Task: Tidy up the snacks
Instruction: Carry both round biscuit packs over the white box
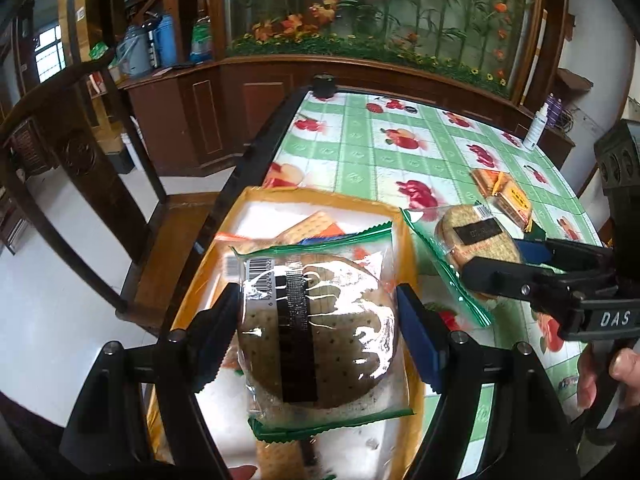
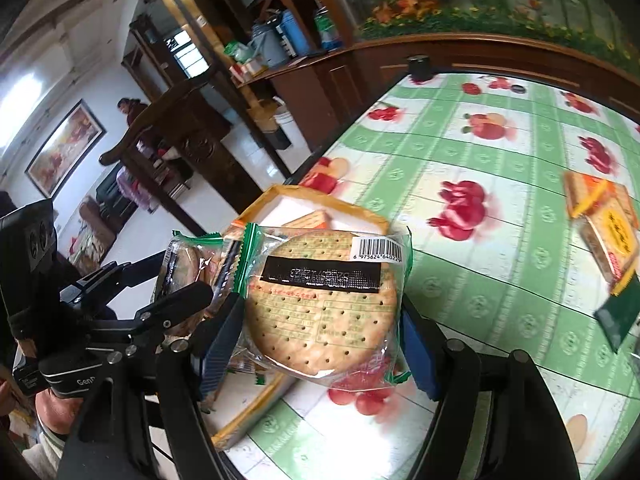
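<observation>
Two tongs, left tongs point(image 1: 316, 320) and right tongs point(image 2: 320, 328), each pinch a cracker packet point(image 1: 320, 332) above the tray point(image 1: 408, 240); slick wrappers could slip free.

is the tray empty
No, the tray already has square crackers in it, beneath the packet held in the left gripper.

A home dining room: fruit-print tablecloth point(image 1: 400, 152), carved wooden chair point(image 1: 80, 152), dark wood cabinets point(image 1: 208, 116), framed painting point(image 2: 64, 148).
</observation>
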Tool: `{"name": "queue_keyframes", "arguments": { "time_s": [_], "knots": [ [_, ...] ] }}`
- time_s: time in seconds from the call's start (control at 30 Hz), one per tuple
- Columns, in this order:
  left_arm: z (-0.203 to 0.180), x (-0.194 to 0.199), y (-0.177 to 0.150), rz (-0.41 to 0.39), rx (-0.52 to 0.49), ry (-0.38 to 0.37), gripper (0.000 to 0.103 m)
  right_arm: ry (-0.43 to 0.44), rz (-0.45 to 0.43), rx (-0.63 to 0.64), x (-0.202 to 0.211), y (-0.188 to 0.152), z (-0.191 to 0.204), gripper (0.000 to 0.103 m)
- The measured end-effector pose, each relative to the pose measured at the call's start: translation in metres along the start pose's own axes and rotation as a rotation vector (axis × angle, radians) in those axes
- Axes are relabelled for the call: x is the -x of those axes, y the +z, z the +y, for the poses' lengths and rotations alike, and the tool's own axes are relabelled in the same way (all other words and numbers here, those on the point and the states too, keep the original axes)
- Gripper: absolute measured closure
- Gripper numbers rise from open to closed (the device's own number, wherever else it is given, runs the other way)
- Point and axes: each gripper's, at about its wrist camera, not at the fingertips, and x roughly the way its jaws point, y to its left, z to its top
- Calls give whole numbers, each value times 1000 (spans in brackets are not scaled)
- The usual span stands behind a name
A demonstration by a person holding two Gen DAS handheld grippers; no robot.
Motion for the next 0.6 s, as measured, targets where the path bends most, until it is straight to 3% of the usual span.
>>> {"name": "queue_keyframes", "arguments": {
  "time_s": [0.27,0.6],
  "knots": [
    [18,3,-27,34,-7,34,26,27,43,36,-29,8,23,29],
    [37,-15,-44,68,12,70,26,42,95,-53,-88,34,18,29]
  ]
}}
